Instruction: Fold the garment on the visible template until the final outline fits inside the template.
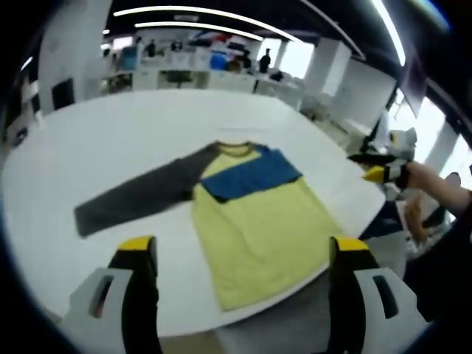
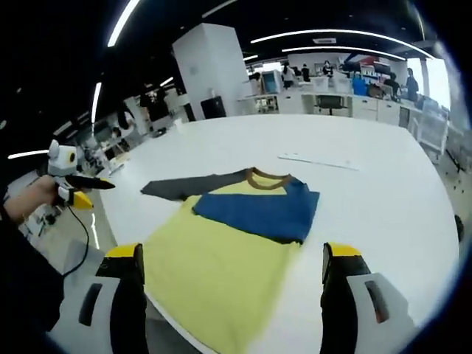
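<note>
Currently, the shirt [image 1: 258, 221] lies flat on the smooth white surface [image 1: 133, 133]: soft yellow body, blue sleeve folded across the chest, grey sleeve spread outward. Its long axis runs from the collar to the hem at the near edge. Left gripper [image 1: 243, 254] and right gripper [image 2: 230, 259] jaws stand wide apart, holding nothing.

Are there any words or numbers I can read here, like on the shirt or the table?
None can be read.
The shirt bears no print: plain yellow body, blue folded sleeve, grey sleeve.
The white table bears no writing.
The left tool and right tool show no labels.
Colourful signs at the far wall are too small and blurred to read.
</note>
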Action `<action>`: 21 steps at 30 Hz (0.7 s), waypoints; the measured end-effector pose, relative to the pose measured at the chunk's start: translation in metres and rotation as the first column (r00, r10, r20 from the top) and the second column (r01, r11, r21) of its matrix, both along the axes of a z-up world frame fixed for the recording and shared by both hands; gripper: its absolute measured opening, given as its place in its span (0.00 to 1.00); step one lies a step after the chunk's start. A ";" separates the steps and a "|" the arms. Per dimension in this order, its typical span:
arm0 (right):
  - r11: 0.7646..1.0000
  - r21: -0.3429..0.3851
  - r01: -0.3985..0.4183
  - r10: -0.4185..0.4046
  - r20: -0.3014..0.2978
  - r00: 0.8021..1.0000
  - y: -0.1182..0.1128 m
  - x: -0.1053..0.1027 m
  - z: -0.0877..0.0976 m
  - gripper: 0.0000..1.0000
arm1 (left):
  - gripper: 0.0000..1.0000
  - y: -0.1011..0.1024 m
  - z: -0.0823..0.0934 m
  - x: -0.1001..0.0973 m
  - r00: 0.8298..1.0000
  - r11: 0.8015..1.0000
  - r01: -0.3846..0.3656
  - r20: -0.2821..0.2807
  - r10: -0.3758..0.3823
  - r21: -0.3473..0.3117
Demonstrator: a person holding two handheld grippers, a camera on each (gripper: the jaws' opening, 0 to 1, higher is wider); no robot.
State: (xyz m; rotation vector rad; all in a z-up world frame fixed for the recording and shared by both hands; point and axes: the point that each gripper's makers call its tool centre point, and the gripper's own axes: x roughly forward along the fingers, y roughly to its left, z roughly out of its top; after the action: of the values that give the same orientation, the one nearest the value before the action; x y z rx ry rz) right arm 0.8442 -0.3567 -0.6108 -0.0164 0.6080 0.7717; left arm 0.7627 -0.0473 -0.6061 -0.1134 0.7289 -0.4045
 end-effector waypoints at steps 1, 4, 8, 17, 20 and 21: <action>1.000 0.001 0.004 -0.004 0.003 1.000 -0.003 -0.001 0.001 1.00 | 0.93 0.000 0.001 -0.001 1.000 1.000 -0.001 0.000 0.001 0.001; 1.000 -0.003 0.018 -0.018 0.004 1.000 -0.015 -0.006 0.004 1.00 | 0.93 0.001 0.002 -0.003 1.000 1.000 -0.004 -0.003 0.004 0.004; 0.999 0.000 0.035 -0.035 0.008 0.999 -0.028 -0.011 0.006 1.00 | 0.93 0.001 0.003 -0.006 1.000 1.000 -0.008 -0.005 0.008 0.003; 0.999 0.009 0.041 -0.041 0.009 0.999 -0.038 -0.018 0.009 1.00 | 0.93 0.006 0.005 -0.010 1.000 1.000 -0.012 -0.008 0.013 0.006; 0.999 0.023 0.048 -0.049 0.008 0.999 -0.037 -0.018 0.010 1.00 | 0.93 0.008 0.005 -0.010 1.000 1.000 -0.015 -0.010 0.015 0.012; 0.998 0.025 0.050 -0.050 0.008 0.999 -0.037 -0.018 0.010 1.00 | 0.93 0.009 0.005 -0.010 1.000 1.000 -0.016 -0.011 0.016 0.013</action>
State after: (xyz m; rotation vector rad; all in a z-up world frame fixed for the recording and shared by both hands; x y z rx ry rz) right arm 0.8258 -0.3938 -0.6007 0.0181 0.5882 0.7304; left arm 0.7525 -0.0382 -0.6011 -0.1087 0.7411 -0.3843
